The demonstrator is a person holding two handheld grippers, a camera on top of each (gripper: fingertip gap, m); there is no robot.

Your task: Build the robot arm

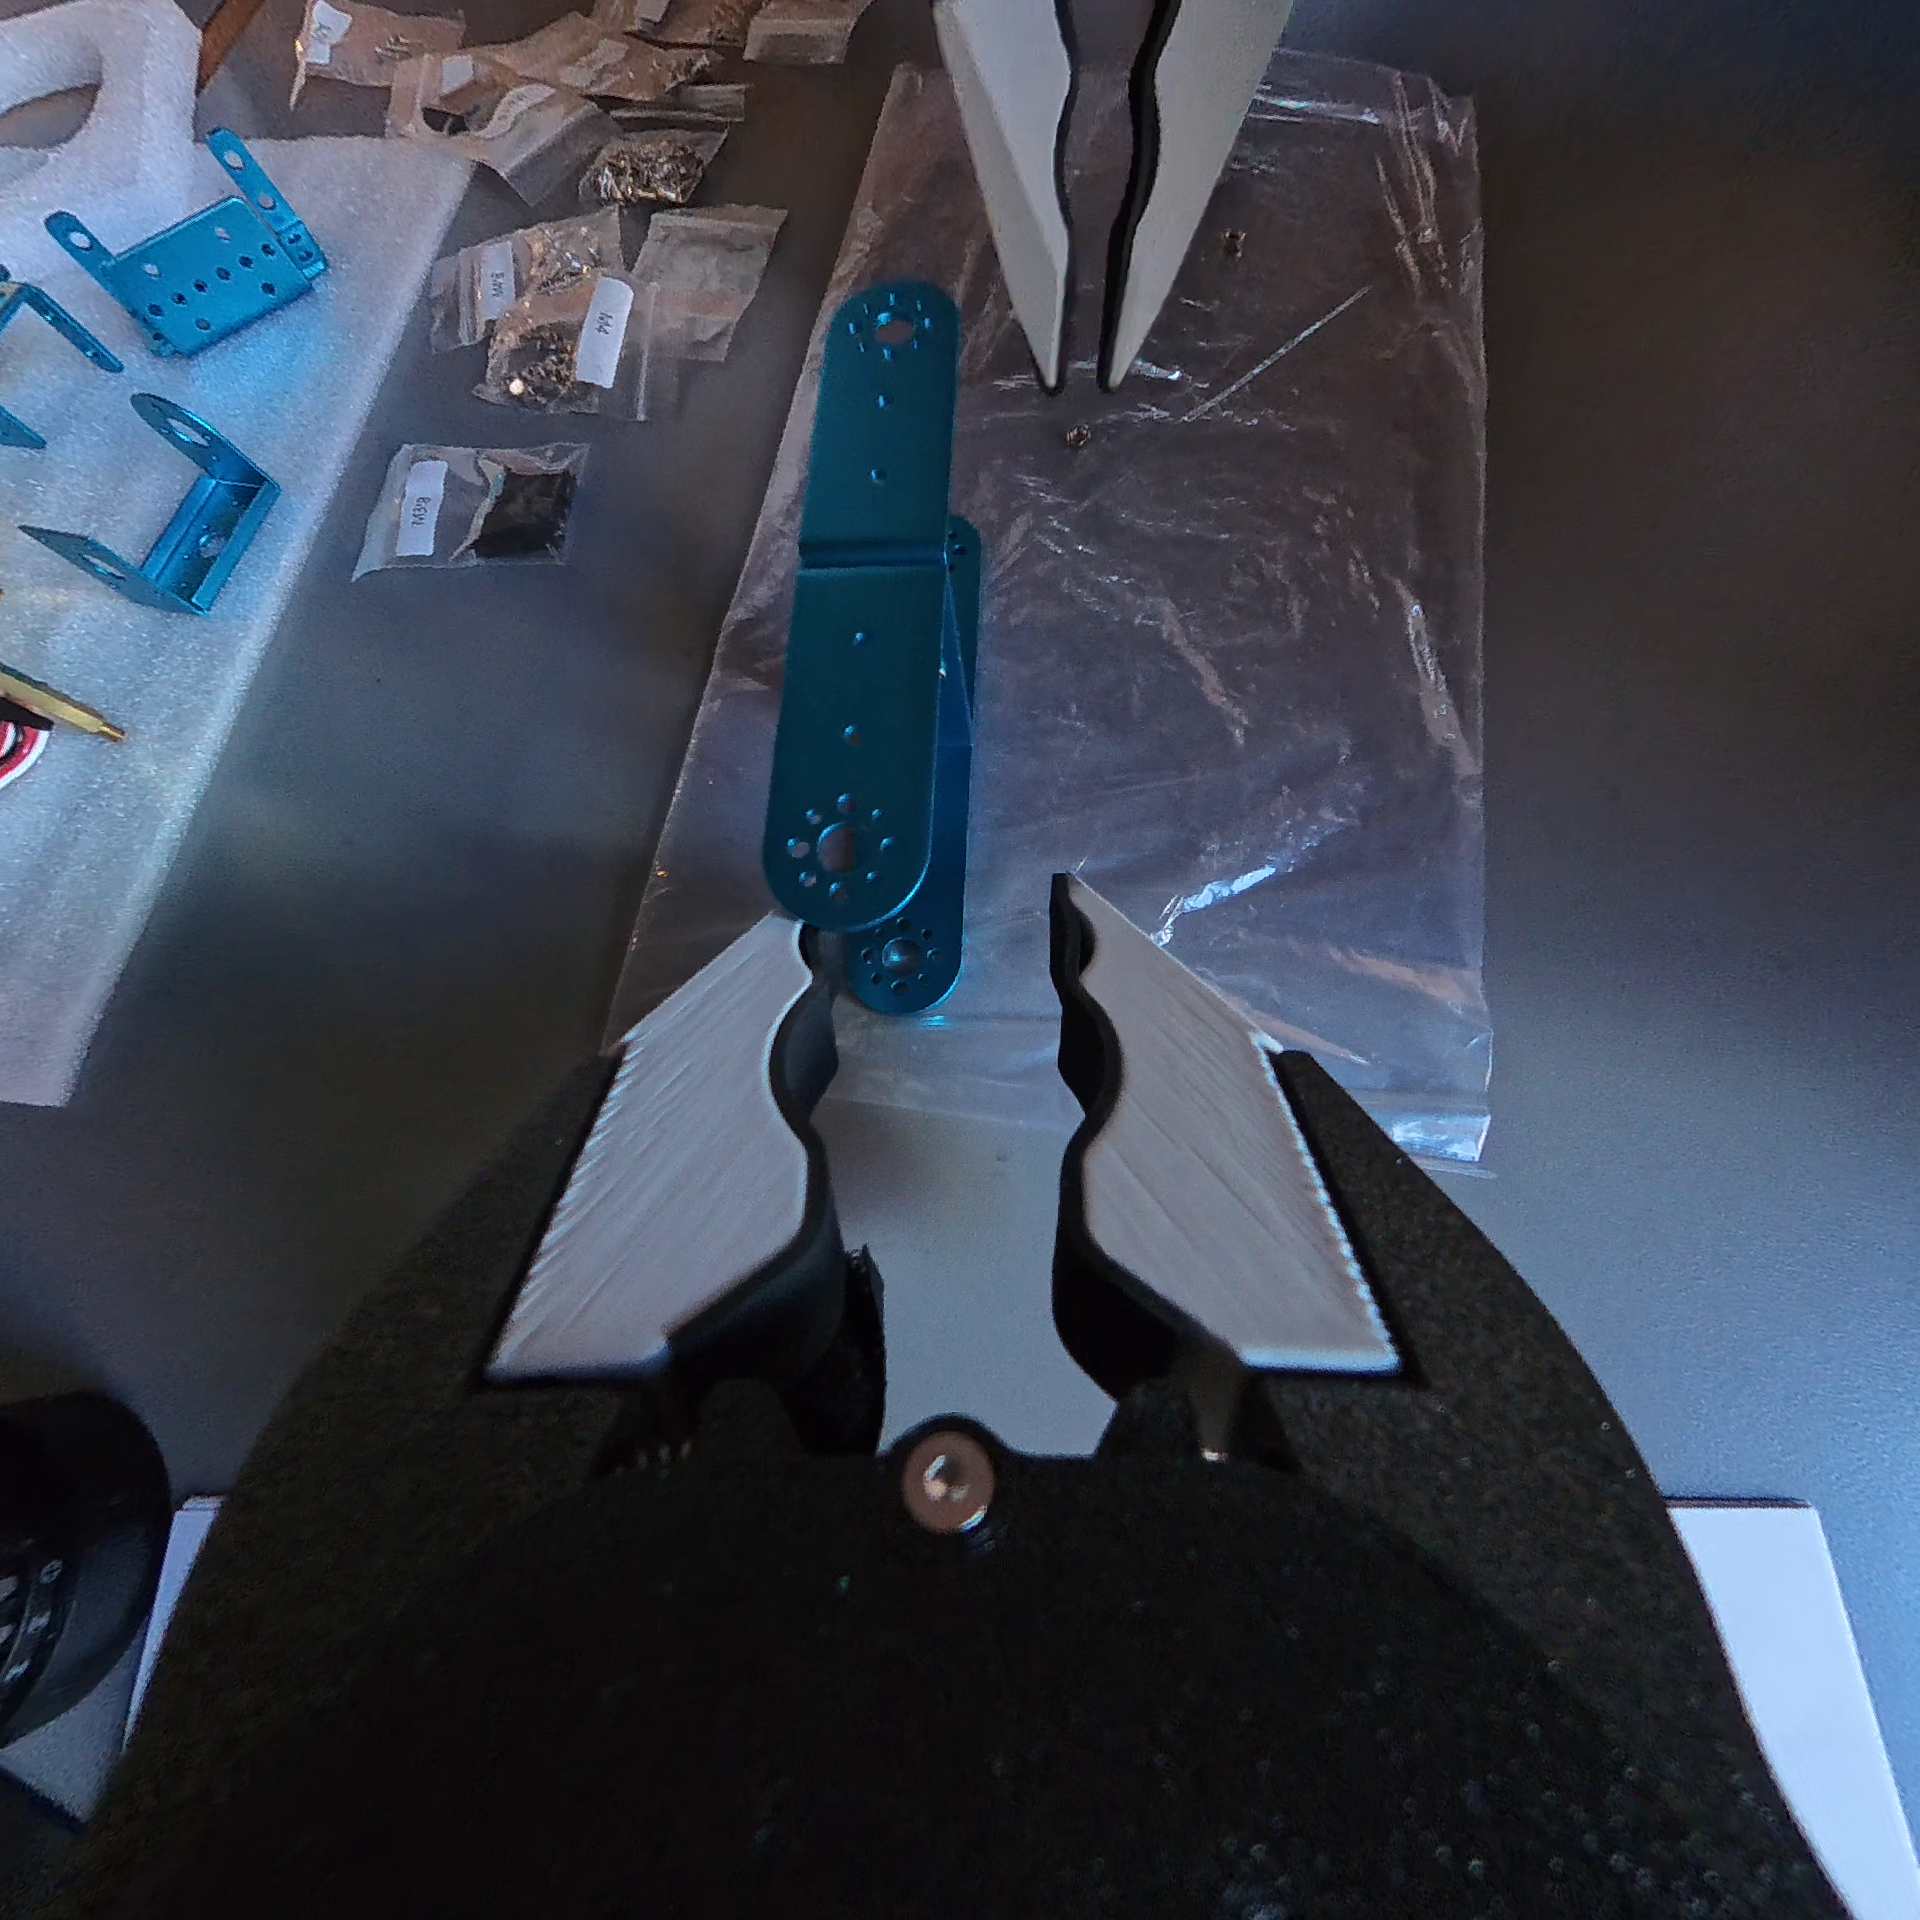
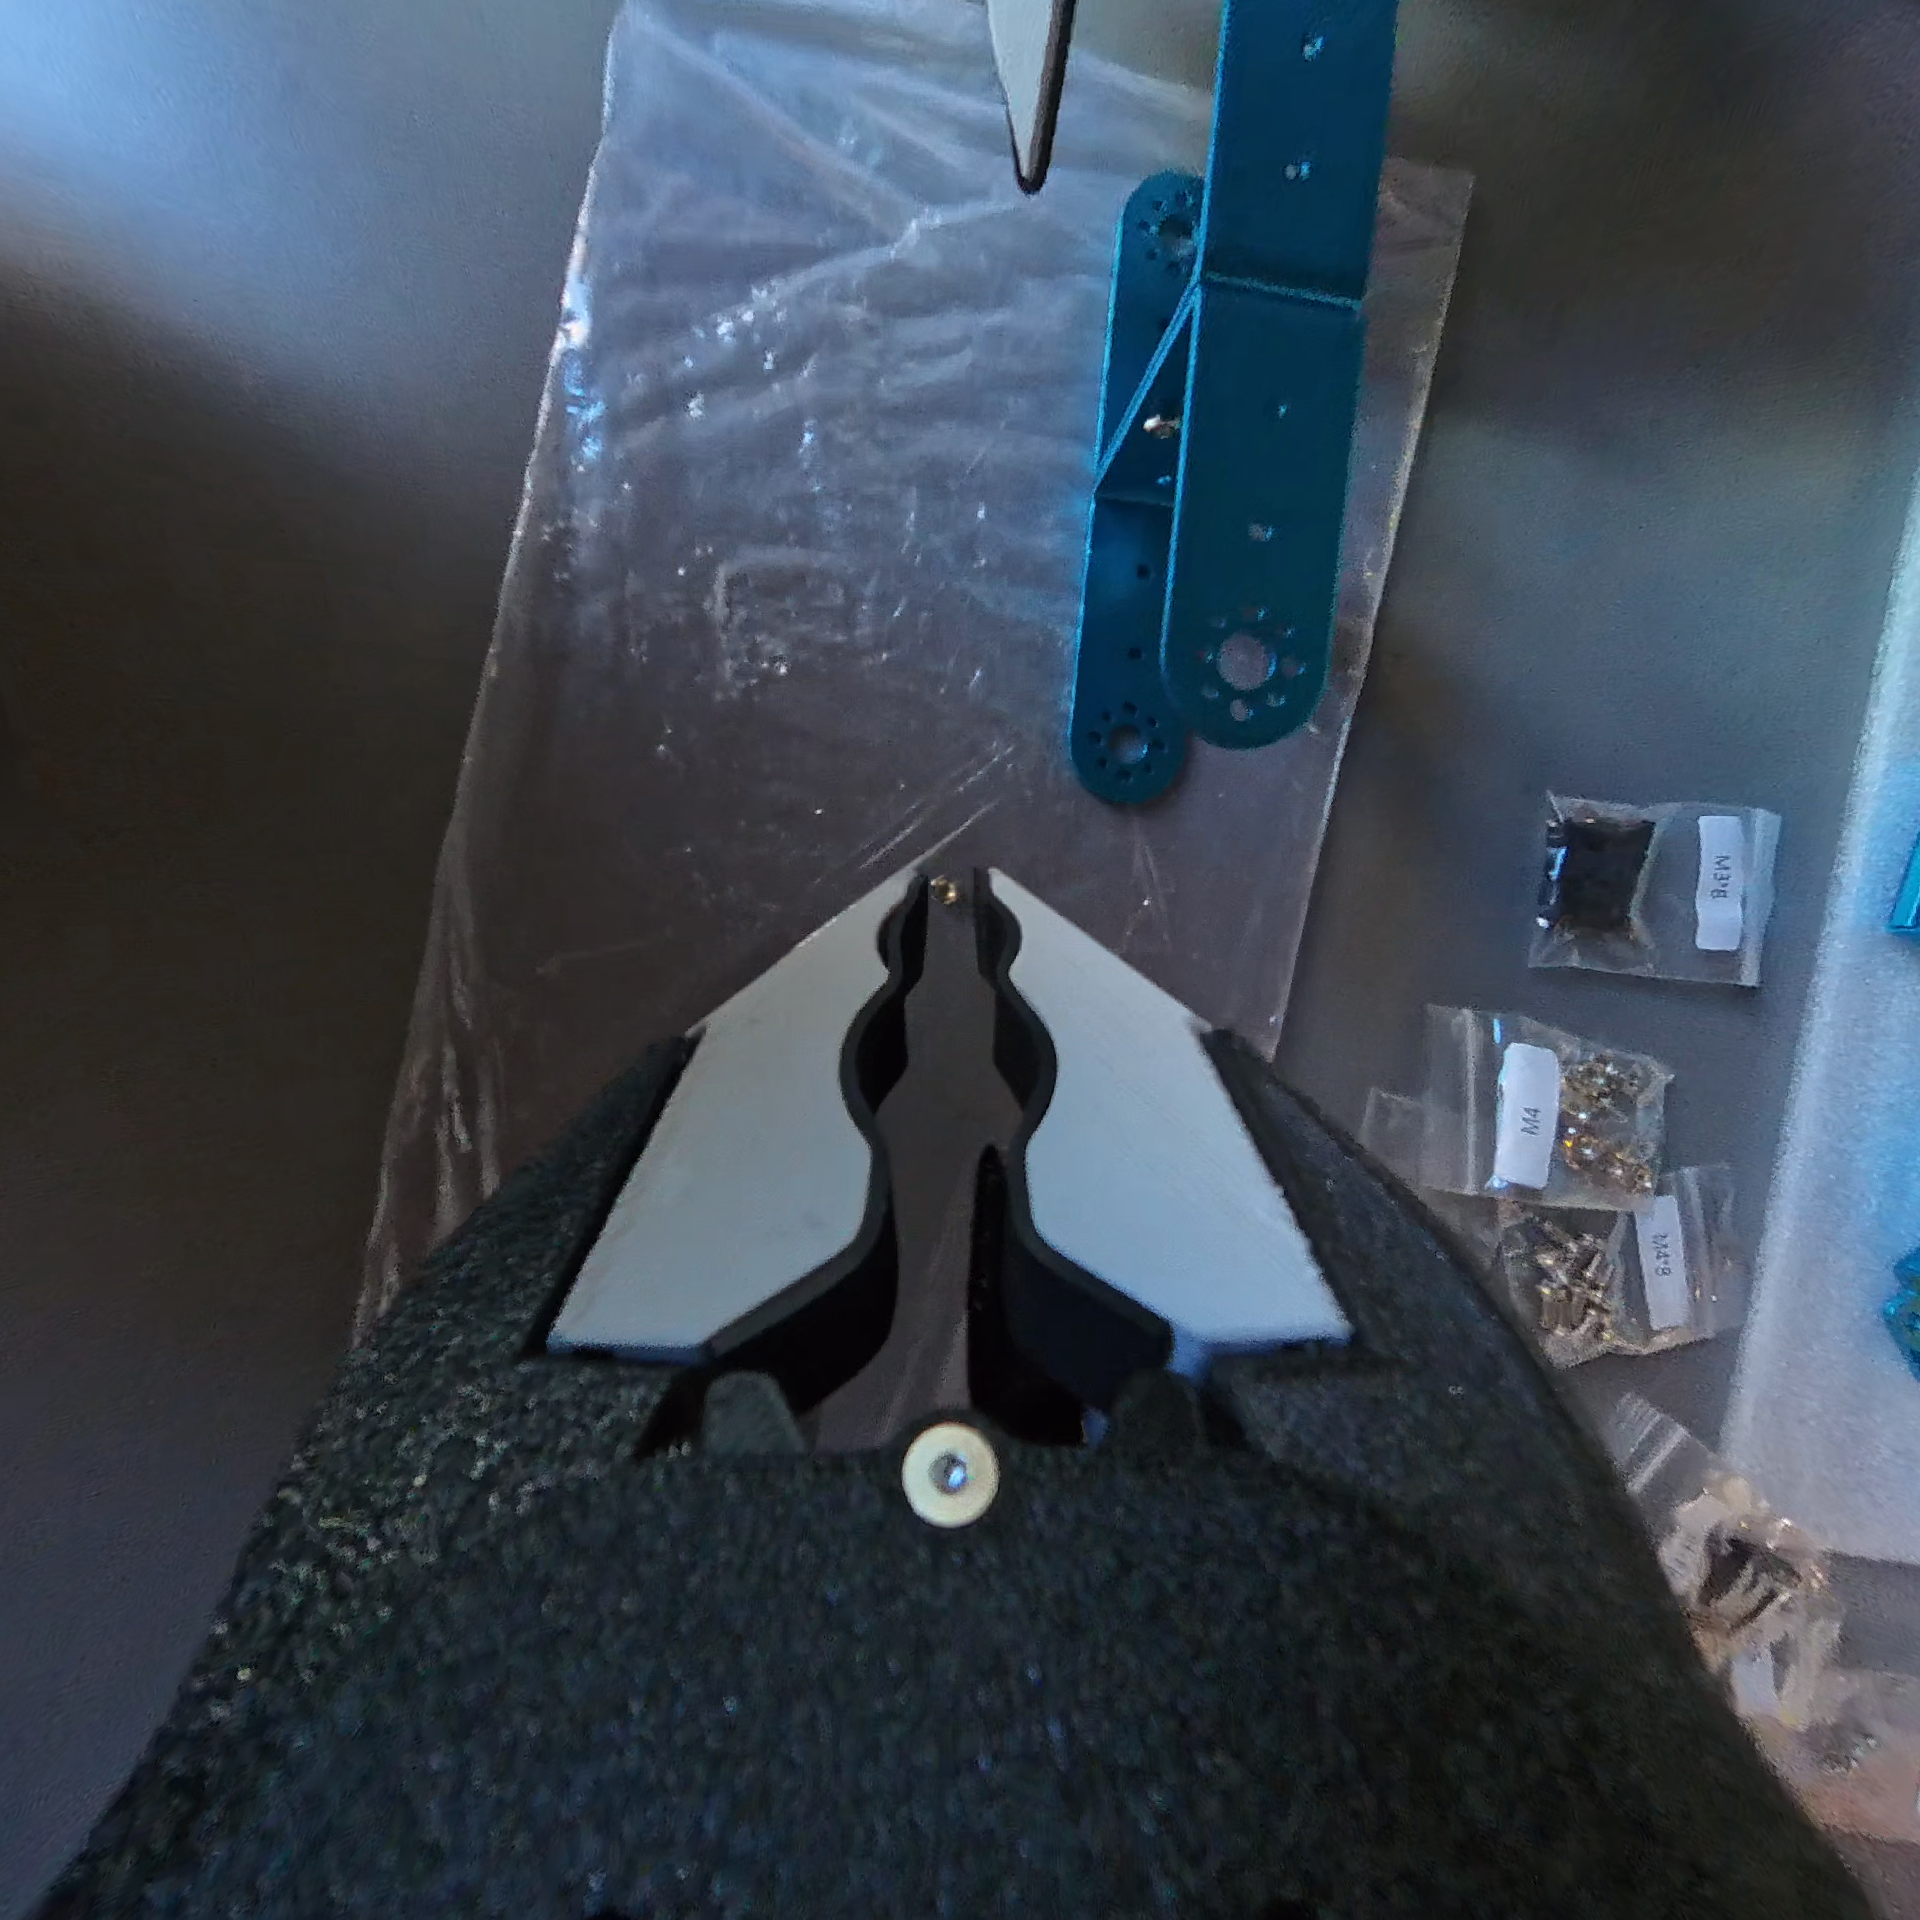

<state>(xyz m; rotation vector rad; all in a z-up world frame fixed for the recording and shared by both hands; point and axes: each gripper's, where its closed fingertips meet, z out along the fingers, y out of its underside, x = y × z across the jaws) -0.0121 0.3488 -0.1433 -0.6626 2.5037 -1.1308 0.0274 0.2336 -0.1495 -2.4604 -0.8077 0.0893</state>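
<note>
A long blue metal bracket [image 1: 873,644] with hole patterns lies on a clear plastic bag [image 1: 1247,675] on the grey table. My left gripper [image 1: 920,909] is open, with its left fingertip against the bracket's near end. My right gripper [image 1: 1081,387] points down at the bag from the far side, its jaws only a narrow gap apart. A tiny brass nut [image 1: 1075,436] lies on the bag just at its tips. In the right wrist view the nut [image 2: 943,889] shows in the gap at my right gripper [image 2: 956,878], and the bracket [image 2: 1236,499] lies ahead to the right.
Small bags of screws [image 1: 551,332] lie left of the bracket and also show in the right wrist view [image 2: 1558,1132]. Blue U-brackets [image 1: 208,270] sit on a white foam sheet [image 1: 343,197]. A white box [image 1: 1787,1621] and a black round object [image 1: 73,1538] are near me. My hands' fingertips stand some 12 centimetres from each other. The long blue metal bracket [image 1: 873,644] sits 4 centimetres or so from the ends of my left fingers. It is also in sight in the right wrist view [image 2: 1298,138].
</note>
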